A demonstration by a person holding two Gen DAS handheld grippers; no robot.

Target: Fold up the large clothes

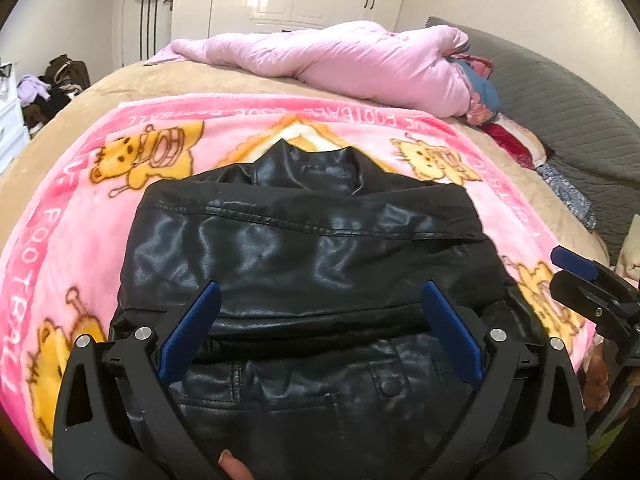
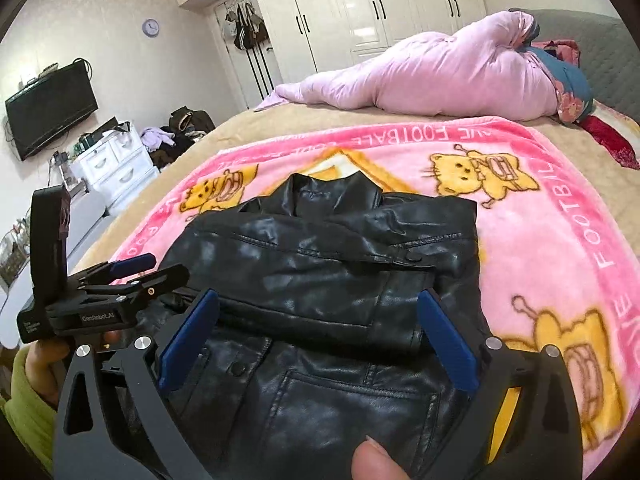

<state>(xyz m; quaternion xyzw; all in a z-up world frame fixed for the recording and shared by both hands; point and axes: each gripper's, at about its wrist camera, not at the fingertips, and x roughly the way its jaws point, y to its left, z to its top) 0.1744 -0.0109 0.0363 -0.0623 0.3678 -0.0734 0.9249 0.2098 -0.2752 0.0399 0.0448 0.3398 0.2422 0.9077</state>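
Note:
A black leather jacket (image 1: pixel 304 240) lies folded on a pink cartoon blanket (image 1: pixel 80 216), its collar pointing away from me and one layer turned up over the lower part. My left gripper (image 1: pixel 320 286) hovers above its near half, open wide, with nothing between the blue pads (image 1: pixel 188 328). The right gripper (image 1: pixel 576 268) shows at the right edge of the left wrist view. In the right wrist view the same jacket (image 2: pixel 320 248) lies on the blanket (image 2: pixel 560 248). The right gripper (image 2: pixel 319 294) stands open above the jacket and holds nothing. The left gripper (image 2: pixel 148 266) is beside it on the left.
The blanket covers a tan bed (image 2: pixel 248 128). A bunched pale pink duvet (image 2: pixel 440 76) lies at the far side by a grey headboard (image 1: pixel 568 104). Beyond the bed are white wardrobes (image 2: pixel 360 4), a white drawer unit (image 2: pixel 116 164), a wall television (image 2: pixel 48 112) and a pile of clothes (image 2: pixel 176 132).

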